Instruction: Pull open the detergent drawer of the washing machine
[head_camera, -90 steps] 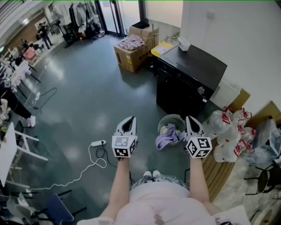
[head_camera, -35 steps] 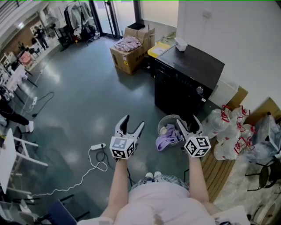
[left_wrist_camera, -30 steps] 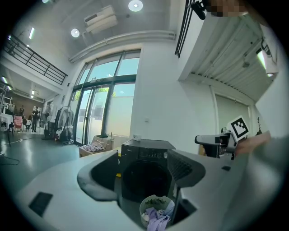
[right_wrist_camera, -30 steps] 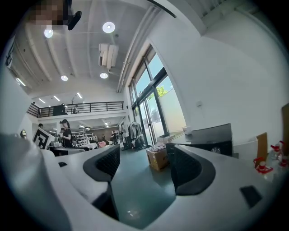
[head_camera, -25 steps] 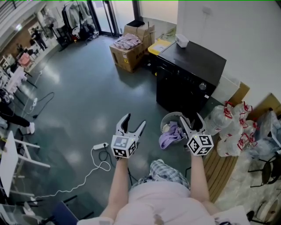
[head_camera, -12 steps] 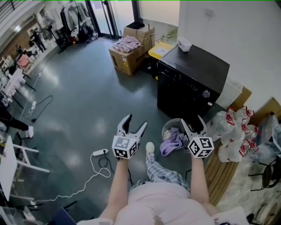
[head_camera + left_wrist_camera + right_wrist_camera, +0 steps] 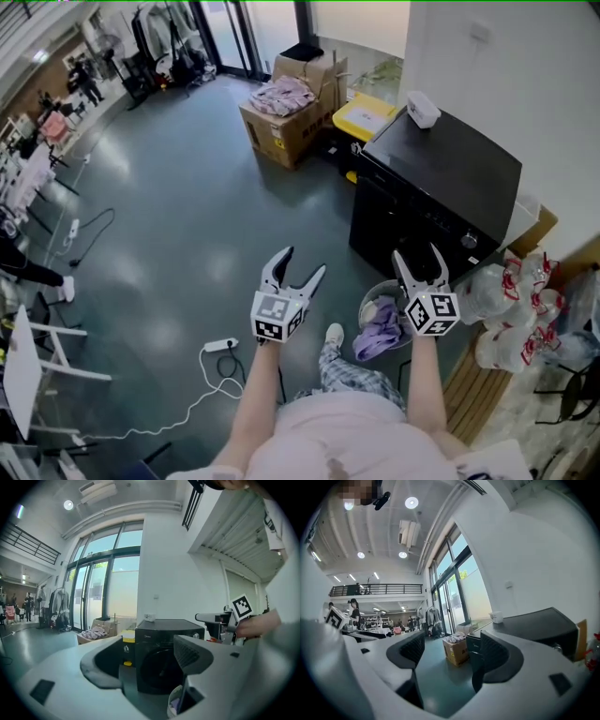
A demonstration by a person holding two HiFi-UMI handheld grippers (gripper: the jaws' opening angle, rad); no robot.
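One black washing machine point(image 7: 439, 180), one laundry basket point(image 7: 373, 302) near it; left gripper point(image 7: 303, 266) and right gripper point(image 7: 418, 262), two, both jaws apart, empty.

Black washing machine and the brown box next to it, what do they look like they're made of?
Black washing machine: probably painted metal or plastic panels, I can't tell which. It looks smooth with a soft sheen, and its flat top gives a dull reflection.
Brown box: cardboard by the look, matte, with tan, dull faces and straight folded edges.
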